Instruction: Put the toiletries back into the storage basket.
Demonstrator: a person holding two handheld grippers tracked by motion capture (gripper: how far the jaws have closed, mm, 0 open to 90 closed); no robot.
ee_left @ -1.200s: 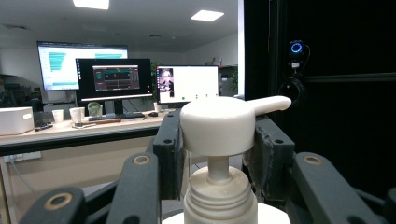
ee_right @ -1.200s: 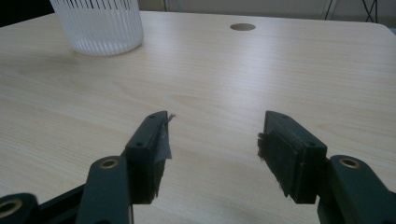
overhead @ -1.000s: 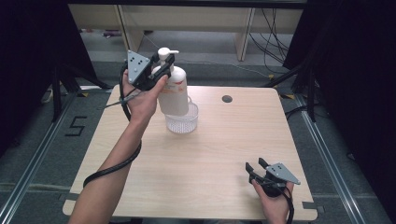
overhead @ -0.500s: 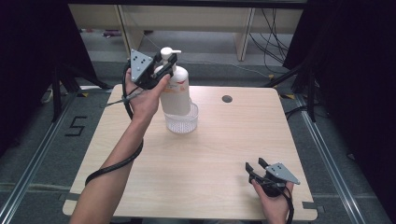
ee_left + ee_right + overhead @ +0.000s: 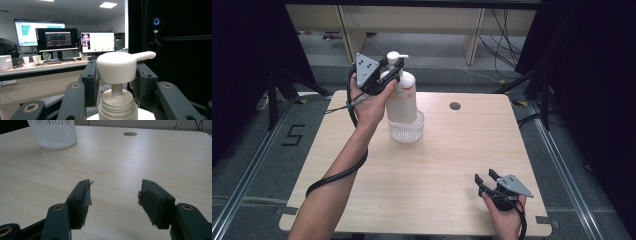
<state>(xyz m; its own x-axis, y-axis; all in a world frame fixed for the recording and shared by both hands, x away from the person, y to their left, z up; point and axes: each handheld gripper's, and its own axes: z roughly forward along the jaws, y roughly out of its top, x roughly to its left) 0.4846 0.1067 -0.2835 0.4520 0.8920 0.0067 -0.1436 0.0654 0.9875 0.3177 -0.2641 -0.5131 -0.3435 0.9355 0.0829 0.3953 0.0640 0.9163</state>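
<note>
A white pump bottle [image 5: 402, 97] stands upright with its base inside a clear ribbed cup [image 5: 406, 131] at the table's far middle. My left gripper [image 5: 394, 64] reaches in from the bottle's left, level with its top. In the left gripper view the white pump head [image 5: 116, 66] sits between the two black jaws, and a pad presses on each side of it. My right gripper [image 5: 485, 179] rests near the table's front right corner. Its jaws stand open over bare wood in the right gripper view [image 5: 113, 195], with nothing between them.
The light wooden table [image 5: 452, 160] has a round cable hole [image 5: 455, 106] at the back right of the cup. The ribbed cup [image 5: 52, 132] appears far ahead of the right gripper. A black cable trails along the left forearm. Dark curtains flank both sides.
</note>
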